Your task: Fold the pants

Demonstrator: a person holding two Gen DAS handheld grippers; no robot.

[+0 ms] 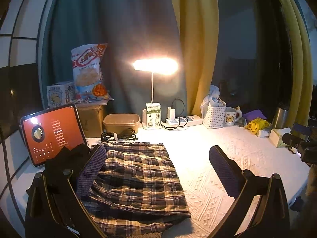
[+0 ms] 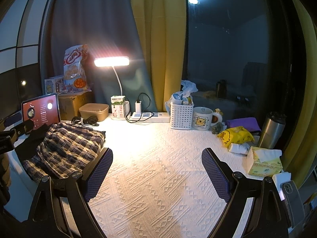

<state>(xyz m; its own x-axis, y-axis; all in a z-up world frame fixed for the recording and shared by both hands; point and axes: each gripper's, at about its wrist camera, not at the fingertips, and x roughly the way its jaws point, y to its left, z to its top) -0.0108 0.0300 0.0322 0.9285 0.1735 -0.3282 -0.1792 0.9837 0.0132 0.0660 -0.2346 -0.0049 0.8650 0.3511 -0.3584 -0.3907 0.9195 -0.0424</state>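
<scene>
Table cover [image 2: 158, 168]: white textured cloth spread over the whole work surface, lit by the lamp.
Curtains [image 1: 190, 39]: a yellow panel beside a grey-green one, hanging behind the table.
Pants [image 1: 138, 178]: plaid, folded into a rough rectangle at the left side of the table; a dark garment [image 1: 65, 162] lies against their left edge.
Left gripper [image 1: 156, 170]: jaws spread wide, grasping nothing; its left finger rests at the pants' left edge and the pants lie between the fingers, nearer the left one.
Right gripper [image 2: 157, 170]: released, jaws wide apart over bare cloth, well to the right of the pants.
Tablet [image 1: 51, 132]: propped upright at far left, red screen lit.
Desk lamp [image 1: 155, 66]: switched on, on a curved white stalk.
White basket [image 2: 181, 117]: at the back edge, beside a mug [image 2: 203, 119].
Milk carton [image 1: 153, 118]: upright, near the lamp's base.
</scene>
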